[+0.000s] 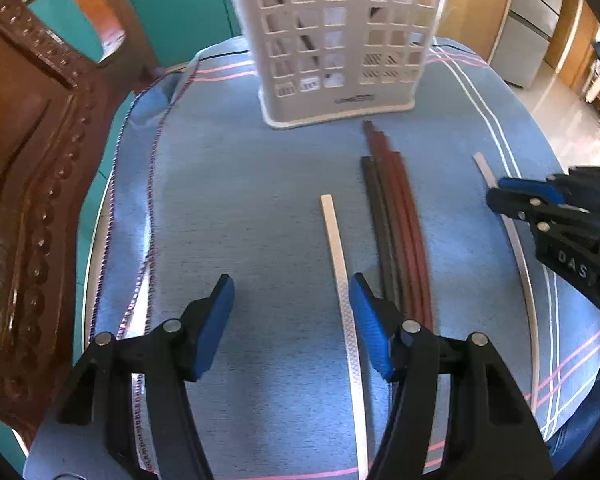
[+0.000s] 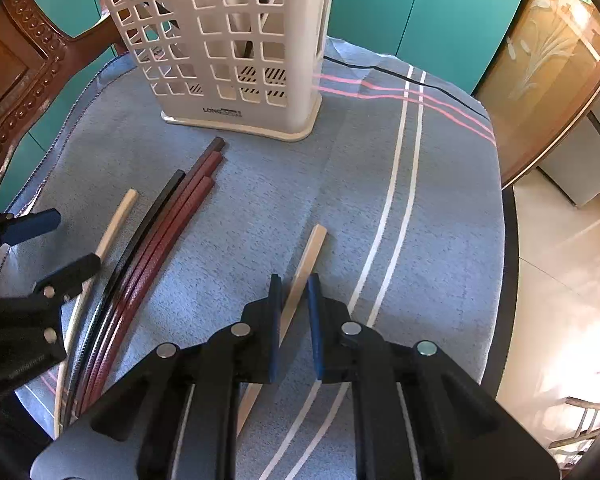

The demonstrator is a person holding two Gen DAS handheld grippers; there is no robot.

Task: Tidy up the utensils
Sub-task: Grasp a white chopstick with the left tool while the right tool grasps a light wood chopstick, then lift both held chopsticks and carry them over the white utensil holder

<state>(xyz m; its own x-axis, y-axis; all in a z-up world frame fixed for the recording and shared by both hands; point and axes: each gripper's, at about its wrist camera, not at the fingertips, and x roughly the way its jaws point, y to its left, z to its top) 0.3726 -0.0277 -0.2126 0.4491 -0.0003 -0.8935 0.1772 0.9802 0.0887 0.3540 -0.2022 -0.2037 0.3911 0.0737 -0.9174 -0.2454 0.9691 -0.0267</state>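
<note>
The chopsticks lie loose on the blue tablecloth (image 2: 259, 208), pointing toward the white slotted utensil holder (image 2: 227, 52) at the far side, which already has a few dark sticks standing in it. In the right wrist view a pale chopstick (image 2: 306, 264) lies alone, right of the rest, and the right gripper (image 2: 293, 292) has its pads pinched narrowly against its two sides, low over the cloth: a grip that looks ready to lift it toward the holder. To the left of it lies a tight bundle of dark red chopsticks (image 2: 171, 236) with one black chopstick (image 2: 147, 220) alongside, touching one another, so picking one out cleanly would be harder than taking a lone stick. Left again lies a white chopstick (image 1: 342, 276), apart from the bundle. The left gripper (image 1: 291, 320) hovers over it with its jaws about half open, holding nothing; its right pad is just beside the stick, probably lining up to straddle and close on it next. A carved wooden chair (image 1: 31, 184) stands at the table's left edge.
</note>
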